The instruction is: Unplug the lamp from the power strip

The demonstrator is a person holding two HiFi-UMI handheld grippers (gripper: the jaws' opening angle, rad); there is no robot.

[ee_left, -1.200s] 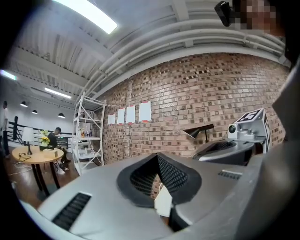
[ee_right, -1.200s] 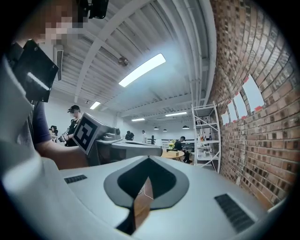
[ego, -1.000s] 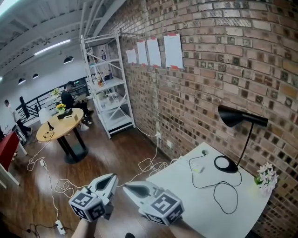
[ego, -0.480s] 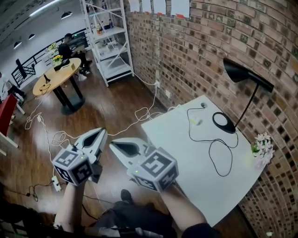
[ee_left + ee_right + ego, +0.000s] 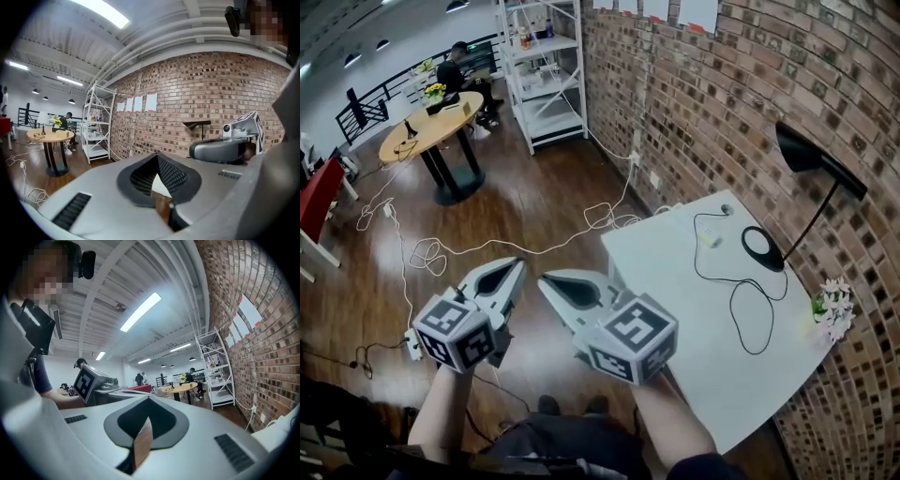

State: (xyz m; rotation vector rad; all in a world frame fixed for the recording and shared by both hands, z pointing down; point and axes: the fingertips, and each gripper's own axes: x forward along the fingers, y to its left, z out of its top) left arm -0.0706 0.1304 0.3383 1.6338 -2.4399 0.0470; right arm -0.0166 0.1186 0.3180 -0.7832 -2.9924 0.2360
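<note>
Table (image 5: 694,328), lamp (image 5: 762,247) far from right hand-held gripper (image 5: 544,278)

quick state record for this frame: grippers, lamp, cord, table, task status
left gripper: jaws together, empty, over the floor
right gripper: jaws together, empty, over the floor
lamp: black, upright on the table by the brick wall
cord: looped loosely on the tabletop
table: white, to the right of both grippers
flowers: at the table's wall-side edge
task status: not started, nothing touched

left gripper (image 5: 516,266): jaws together, empty | right gripper (image 5: 546,281): jaws together, empty | side by side, tips near
</note>
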